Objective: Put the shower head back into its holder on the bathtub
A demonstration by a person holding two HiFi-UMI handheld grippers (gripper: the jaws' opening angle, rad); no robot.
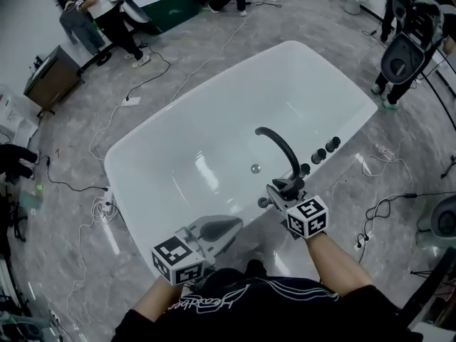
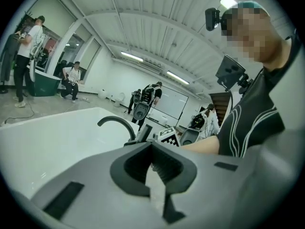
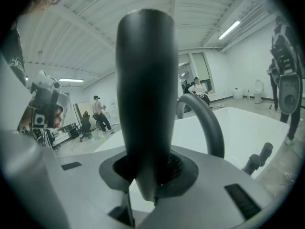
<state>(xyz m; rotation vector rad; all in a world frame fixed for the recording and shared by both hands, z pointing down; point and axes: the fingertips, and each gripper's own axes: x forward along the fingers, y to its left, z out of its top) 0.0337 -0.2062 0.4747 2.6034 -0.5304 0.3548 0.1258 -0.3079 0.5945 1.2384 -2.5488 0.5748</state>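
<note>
The black shower head (image 3: 145,94) stands upright between the jaws of my right gripper (image 3: 145,175), which is shut on its handle. In the head view the right gripper (image 1: 283,188) holds the shower head (image 1: 290,184) at the near right rim of the white bathtub (image 1: 214,112), just beside the foot of the curved black faucet (image 1: 279,145). A small dark round fitting (image 1: 263,202) sits on the rim next to it. My left gripper (image 1: 232,226) hangs lower left over the near rim, shut with nothing in it (image 2: 152,168).
Several black knobs (image 1: 322,152) line the rim right of the faucet. A drain (image 1: 255,168) lies in the tub floor. Cables (image 1: 377,209) trail over the grey floor around the tub. People stand at the far left (image 1: 107,13) and far right (image 1: 402,48).
</note>
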